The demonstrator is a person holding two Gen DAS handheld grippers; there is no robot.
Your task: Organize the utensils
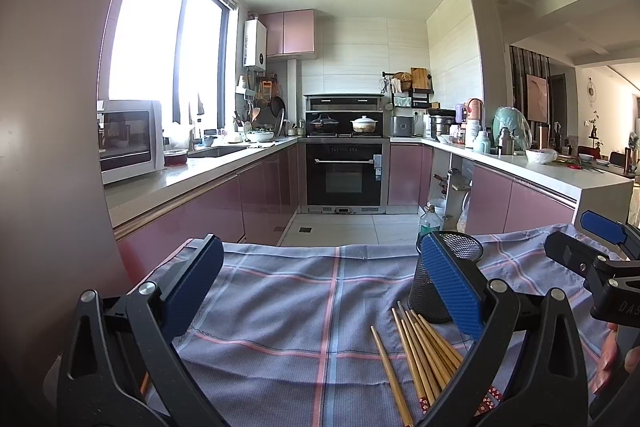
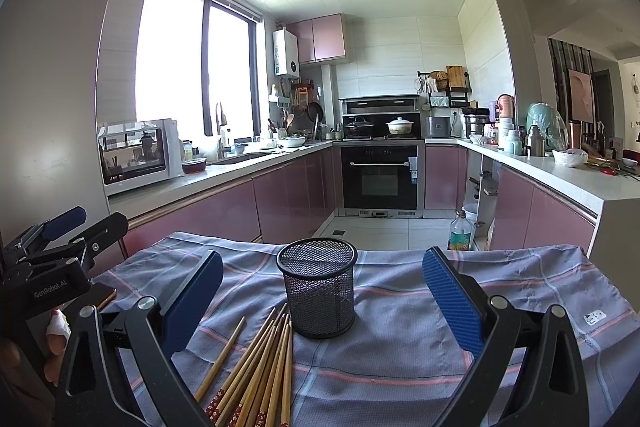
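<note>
A kitchen with pink cabinet fronts and a black oven (image 2: 380, 179) is filling the background, and in front of it a table is lying under a blue checked cloth (image 2: 400, 311) with pink stripes. Starting from the right gripper (image 2: 322, 301), its blue-padded fingers are standing wide apart with nothing between them, hovering above the cloth. Just ahead and centred between those pads, the black mesh holder (image 2: 318, 291) is standing upright and empty, as far as its open mouth shows. The bamboo chopsticks (image 2: 256, 367) are lying loose on the cloth just in front of the holder's base, toward the camera and a little left of centre, one stick straying further left from the bundle. Their long axes are running roughly toward the holder, fanned slightly, with the red patterned ends nearest the gripper and the plain tips pointing at the holder. From the left gripper (image 1: 320, 287), likewise spread open and holding nothing, the same chopsticks (image 1: 424, 355) are sitting low and to the right, partly hidden behind its right finger, and the holder (image 1: 444, 275) is behind that finger too. Judging from both views, the right gripper is sitting nearer and more squarely over the bundle, so a grasp is likely falling to it, closing across the sticks, not along them.
</note>
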